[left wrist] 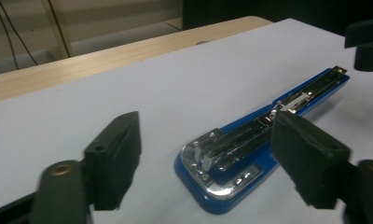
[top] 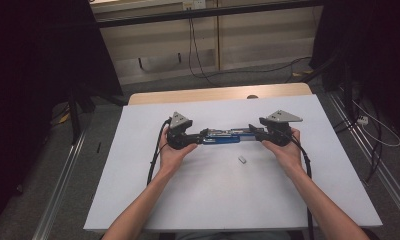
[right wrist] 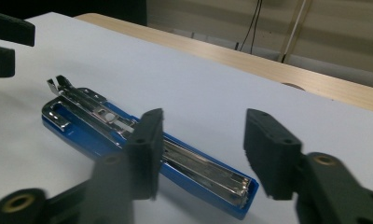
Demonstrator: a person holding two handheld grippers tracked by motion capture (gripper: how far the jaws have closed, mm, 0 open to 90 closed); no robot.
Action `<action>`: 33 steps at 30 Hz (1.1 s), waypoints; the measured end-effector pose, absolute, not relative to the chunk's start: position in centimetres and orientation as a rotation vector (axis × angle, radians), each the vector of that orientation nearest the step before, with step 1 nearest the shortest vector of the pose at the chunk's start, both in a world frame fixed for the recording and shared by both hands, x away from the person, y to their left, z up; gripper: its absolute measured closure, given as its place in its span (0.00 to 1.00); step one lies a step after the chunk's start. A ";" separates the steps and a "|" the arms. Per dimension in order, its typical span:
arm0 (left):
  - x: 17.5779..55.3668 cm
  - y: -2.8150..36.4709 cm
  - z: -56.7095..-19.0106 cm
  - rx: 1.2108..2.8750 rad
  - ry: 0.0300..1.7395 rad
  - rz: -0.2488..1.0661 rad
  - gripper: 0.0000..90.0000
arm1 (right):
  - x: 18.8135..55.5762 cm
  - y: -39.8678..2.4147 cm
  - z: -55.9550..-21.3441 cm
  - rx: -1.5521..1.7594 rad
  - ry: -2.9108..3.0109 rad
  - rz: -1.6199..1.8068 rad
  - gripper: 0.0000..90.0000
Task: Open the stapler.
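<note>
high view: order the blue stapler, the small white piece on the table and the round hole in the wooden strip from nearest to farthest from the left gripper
1. Blue and chrome stapler, lying flat just right of the left gripper.
2. Small white piece, on the white table, right of it and nearer the person.
3. Round hole in the wooden strip, at the far edge.
</note>
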State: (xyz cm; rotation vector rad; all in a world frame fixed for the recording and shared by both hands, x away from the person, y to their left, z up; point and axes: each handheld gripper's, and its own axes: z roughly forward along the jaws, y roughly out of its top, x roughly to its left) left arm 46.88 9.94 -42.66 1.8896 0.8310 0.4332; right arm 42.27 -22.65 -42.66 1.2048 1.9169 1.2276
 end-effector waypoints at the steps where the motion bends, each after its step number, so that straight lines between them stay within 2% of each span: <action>1: 46.8 10.0 -42.6 1.903 0.830 0.441 0.21 | 42.3 -22.7 -42.6 1.211 1.917 1.237 0.45; 3: 46.6 10.1 -42.5 1.917 0.852 0.475 0.13 | 42.3 -22.7 -42.6 1.207 1.920 1.253 0.37; 5: 46.4 10.4 -42.5 1.919 0.877 0.490 0.05 | 42.2 -22.6 -42.5 1.216 1.925 1.251 0.26; 8: 45.9 10.9 -42.4 1.905 0.864 0.478 0.04 | 41.9 -22.5 -42.3 1.201 1.928 1.267 0.20; 11: 45.4 11.5 -42.2 1.903 0.859 0.462 0.04 | 41.8 -22.6 -42.2 1.217 1.933 1.273 0.11; 15: 44.6 12.6 -42.4 1.896 0.818 0.450 0.04 | 41.5 -23.1 -42.2 1.224 1.937 1.286 0.08; 27: 42.4 14.8 -42.6 1.875 0.851 0.444 0.04 | 40.3 -23.9 -42.0 1.251 1.906 1.262 0.07; 33: 40.8 16.1 -42.4 1.875 0.860 0.497 0.04 | 39.4 -24.1 -42.1 1.252 1.917 1.229 0.08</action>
